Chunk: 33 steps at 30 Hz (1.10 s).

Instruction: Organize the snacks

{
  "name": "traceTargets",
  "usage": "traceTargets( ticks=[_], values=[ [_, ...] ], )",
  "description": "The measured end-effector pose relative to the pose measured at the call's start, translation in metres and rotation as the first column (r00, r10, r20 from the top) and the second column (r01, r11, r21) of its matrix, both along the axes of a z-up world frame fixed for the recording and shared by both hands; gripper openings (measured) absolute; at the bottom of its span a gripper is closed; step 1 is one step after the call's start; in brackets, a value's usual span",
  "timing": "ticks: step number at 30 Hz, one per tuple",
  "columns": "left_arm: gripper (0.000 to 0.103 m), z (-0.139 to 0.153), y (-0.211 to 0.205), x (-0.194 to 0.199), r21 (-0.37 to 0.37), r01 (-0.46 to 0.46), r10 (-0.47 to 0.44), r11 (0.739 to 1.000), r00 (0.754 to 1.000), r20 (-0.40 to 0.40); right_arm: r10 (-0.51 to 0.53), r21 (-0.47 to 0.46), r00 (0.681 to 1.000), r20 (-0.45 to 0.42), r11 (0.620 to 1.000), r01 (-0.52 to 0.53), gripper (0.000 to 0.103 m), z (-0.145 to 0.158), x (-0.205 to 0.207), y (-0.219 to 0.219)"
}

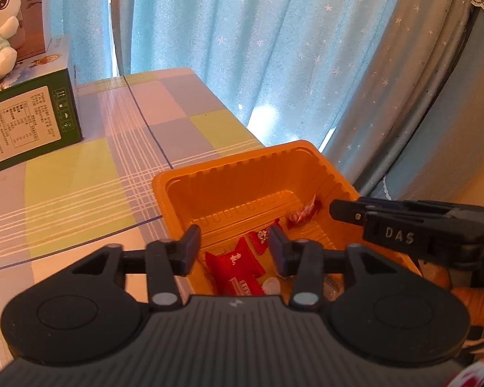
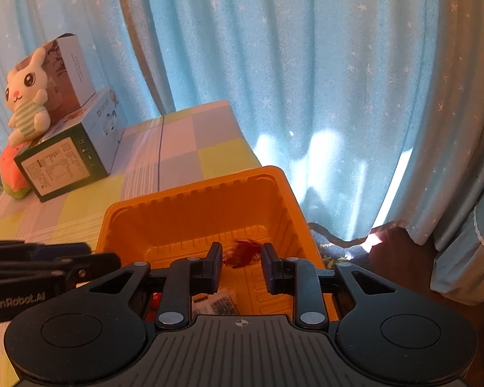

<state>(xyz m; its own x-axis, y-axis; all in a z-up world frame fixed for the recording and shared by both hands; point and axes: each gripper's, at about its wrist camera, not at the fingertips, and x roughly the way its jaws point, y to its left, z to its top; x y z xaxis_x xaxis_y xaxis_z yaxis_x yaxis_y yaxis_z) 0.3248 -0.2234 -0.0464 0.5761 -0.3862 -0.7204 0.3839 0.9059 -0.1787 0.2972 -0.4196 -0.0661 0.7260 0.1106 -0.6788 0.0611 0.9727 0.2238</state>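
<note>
The orange plastic tray (image 1: 177, 190) stands on the checked counter (image 1: 80, 177) in the lower middle of both views. Inside it lie red wrapped snacks (image 1: 234, 266). The left gripper (image 1: 235, 246) hangs over the tray with its jaws apart and nothing pressed between them. The right gripper (image 2: 240, 266) is also over the tray, jaws apart, and a blurred dark red snack (image 2: 243, 251) shows between them without touching the pads. A white plush rabbit (image 2: 25, 96) sits on a green box (image 2: 64, 167) at the upper left

A home: starry curtains (image 2: 306, 80), plush rabbit (image 2: 25, 96)
</note>
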Motion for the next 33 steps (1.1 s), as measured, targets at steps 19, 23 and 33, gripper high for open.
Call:
traceTargets(
  ticks=[19,23,33],
  values=[
    [0.092,0.019,0.032,-0.053,0.006,-0.077,0.077,0.997,0.996,0.035,-0.016,-0.007,1.000,-0.004,1.000,0.016,0.066,0.027,-0.068,-0.003],
    [0.098,0.032,0.037,-0.078,0.003,-0.088,0.088,0.996,0.995,0.040,-0.012,0.000,1.000,-0.025,1.000,0.012,0.066,0.035,-0.094,0.006],
    [0.103,0.061,0.060,-0.151,-0.043,-0.126,0.129,0.991,0.989,0.070,-0.019,0.009,0.999,-0.044,1.000,0.019,0.080,0.059,-0.169,0.026]
  ],
)
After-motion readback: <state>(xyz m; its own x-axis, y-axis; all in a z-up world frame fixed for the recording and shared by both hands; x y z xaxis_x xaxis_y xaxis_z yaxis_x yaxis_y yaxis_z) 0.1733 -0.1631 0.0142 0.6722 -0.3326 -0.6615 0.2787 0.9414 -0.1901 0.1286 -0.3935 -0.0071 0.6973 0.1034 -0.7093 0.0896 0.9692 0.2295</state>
